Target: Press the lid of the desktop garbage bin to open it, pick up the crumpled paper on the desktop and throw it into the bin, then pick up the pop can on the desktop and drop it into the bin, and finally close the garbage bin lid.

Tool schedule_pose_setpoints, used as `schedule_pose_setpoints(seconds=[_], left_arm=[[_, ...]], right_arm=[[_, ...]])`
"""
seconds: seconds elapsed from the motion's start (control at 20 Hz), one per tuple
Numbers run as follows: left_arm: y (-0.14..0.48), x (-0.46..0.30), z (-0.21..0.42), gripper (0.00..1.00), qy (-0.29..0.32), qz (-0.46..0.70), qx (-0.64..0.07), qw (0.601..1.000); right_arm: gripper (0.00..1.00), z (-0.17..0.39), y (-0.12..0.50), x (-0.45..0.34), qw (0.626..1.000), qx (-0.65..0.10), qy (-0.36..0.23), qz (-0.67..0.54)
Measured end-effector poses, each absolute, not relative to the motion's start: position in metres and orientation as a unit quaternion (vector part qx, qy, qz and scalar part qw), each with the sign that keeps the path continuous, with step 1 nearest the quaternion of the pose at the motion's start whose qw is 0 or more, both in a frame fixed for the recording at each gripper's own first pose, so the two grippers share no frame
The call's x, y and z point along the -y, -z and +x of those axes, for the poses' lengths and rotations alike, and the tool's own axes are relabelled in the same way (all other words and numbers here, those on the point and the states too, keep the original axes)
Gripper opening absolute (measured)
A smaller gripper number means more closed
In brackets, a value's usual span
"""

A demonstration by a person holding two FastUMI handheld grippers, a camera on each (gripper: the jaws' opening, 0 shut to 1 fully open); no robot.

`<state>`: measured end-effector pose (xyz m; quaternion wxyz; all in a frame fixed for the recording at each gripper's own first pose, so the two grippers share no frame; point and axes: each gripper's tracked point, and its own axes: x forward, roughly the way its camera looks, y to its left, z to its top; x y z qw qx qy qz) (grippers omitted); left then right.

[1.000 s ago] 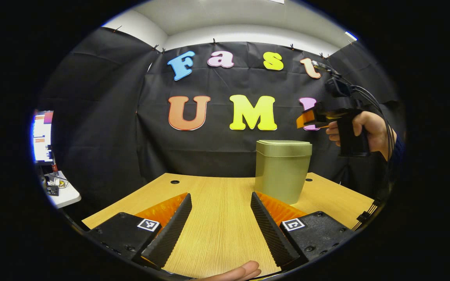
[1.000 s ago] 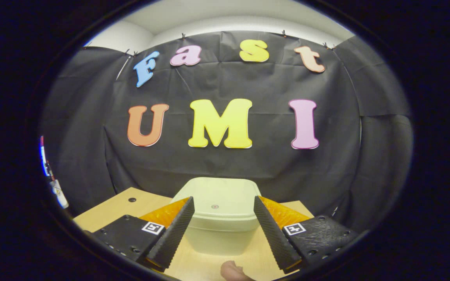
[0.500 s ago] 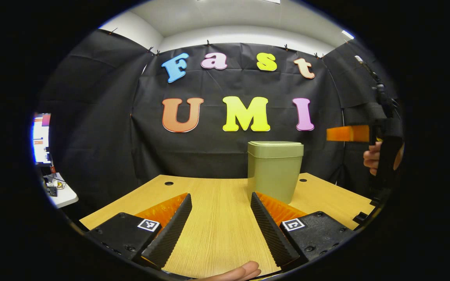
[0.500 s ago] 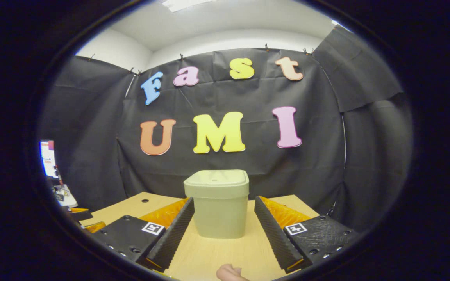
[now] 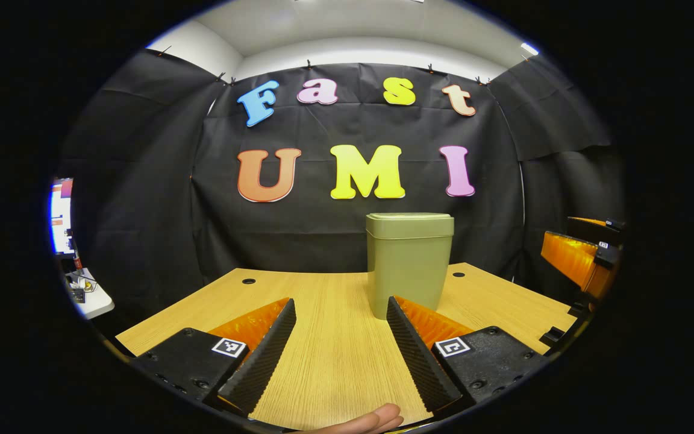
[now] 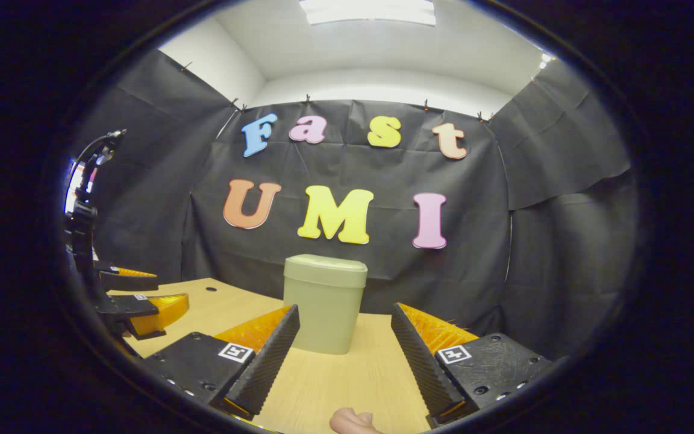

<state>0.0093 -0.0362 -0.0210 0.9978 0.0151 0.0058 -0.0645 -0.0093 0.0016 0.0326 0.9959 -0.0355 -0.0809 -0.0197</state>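
- The garbage bin (image 5: 409, 265) is standing upright on the wooden table (image 5: 329, 355), its long axis running vertically and its lid (image 5: 409, 224) sitting flat and shut on top — a smooth, olive-green box with rounded corners, tapering slightly toward the base.
- The left claw (image 5: 341, 349) is hanging wide open over bare wood grain, gripping nothing; its ridged fingers are spreading apart, and the bin is standing just beyond the right one.
- The right claw (image 6: 344, 352) is likewise gaping and holding nothing, with the bin (image 6: 325, 303) rising between its fingers farther back.
- The left gripper view is catching the right claw at its right edge (image 5: 582, 259); the right gripper view is showing the left claw (image 6: 136, 301) low at its left — fingers apart.
- A fingertip (image 5: 377, 418) is peeking in at the bottom.
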Motion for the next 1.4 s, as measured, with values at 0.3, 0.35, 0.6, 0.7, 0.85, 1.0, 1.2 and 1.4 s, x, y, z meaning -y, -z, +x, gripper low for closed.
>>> schedule_pose_setpoints(seconds=[0.3, 0.35, 0.6, 0.7, 0.85, 1.0, 1.2, 1.4], left_arm=[[0.031, 0.056, 0.005, 0.98, 0.075, 0.012, -0.01, 0.997], [0.03, 0.057, 0.005, 0.98, 0.074, 0.015, -0.01, 0.997], [0.031, 0.058, 0.003, 0.98, 0.076, 0.017, -0.01, 0.997], [0.032, 0.057, 0.004, 0.98, 0.074, 0.016, -0.012, 0.997], [0.031, 0.054, 0.003, 0.98, 0.069, 0.018, -0.009, 0.997], [0.027, 0.055, 0.002, 0.98, 0.071, 0.022, -0.003, 0.997], [0.03, 0.057, 0.003, 0.98, 0.075, 0.022, -0.006, 0.997], [0.031, 0.057, 0.003, 0.98, 0.074, 0.025, -0.007, 0.997]], right_arm=[[0.97, -0.006, -0.022, 0.018, 0.997, 0.062, 0.042, -0.005], [0.95, -0.006, -0.022, 0.017, 0.997, 0.061, 0.039, 0.0], [0.95, -0.006, -0.015, 0.008, 0.998, 0.052, 0.029, -0.016], [0.95, -0.007, -0.013, 0.002, 0.998, 0.049, 0.021, -0.018], [0.95, -0.007, -0.012, -0.004, 0.998, 0.048, 0.017, -0.022], [0.95, -0.004, -0.007, -0.007, 0.999, 0.04, 0.013, -0.022], [0.98, -0.003, -0.002, -0.01, 0.999, 0.032, 0.008, -0.022], [0.98, -0.001, 0.001, -0.013, 0.999, 0.028, 0.002, -0.02]])
